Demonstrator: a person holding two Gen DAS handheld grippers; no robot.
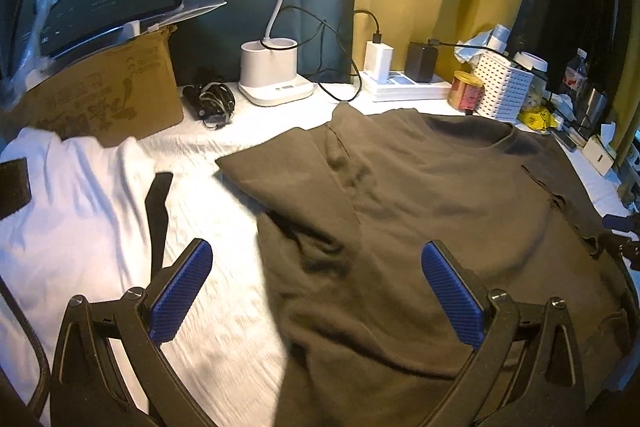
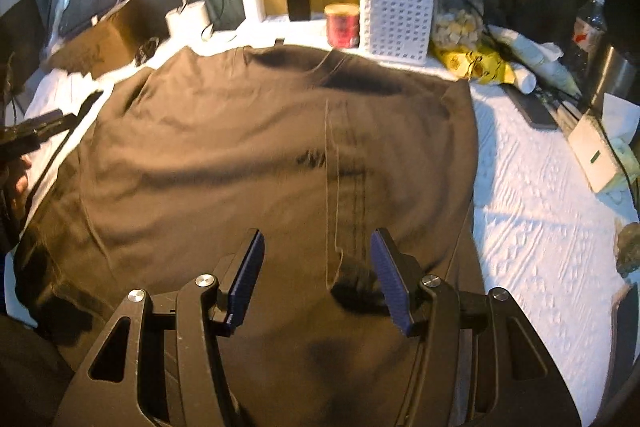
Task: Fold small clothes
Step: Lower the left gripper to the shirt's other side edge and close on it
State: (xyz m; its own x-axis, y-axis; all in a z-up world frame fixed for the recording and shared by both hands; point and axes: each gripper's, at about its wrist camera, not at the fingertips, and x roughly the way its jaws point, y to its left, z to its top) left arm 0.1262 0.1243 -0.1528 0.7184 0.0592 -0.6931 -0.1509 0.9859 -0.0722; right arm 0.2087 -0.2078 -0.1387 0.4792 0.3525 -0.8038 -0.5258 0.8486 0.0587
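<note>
Two grippers hover over a dark brown shirt (image 1: pixel 440 195) spread flat on the white sheet (image 1: pixel 216 307): the left gripper (image 1: pixel 316 291) and the right gripper (image 2: pixel 317 277) both have their jaws spread wide, holding nothing. Behind the collar crowd a white basket (image 2: pixel 394 23), a red can (image 2: pixel 342 25), a lamp base (image 1: pixel 272 75) and a power strip (image 1: pixel 408 89), with a cardboard box (image 1: pixel 108 95) at the left.

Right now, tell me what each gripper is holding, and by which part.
Nothing is held. The left gripper and the right gripper both hang open above the brown shirt, with no cloth pinched between their pads.
</note>
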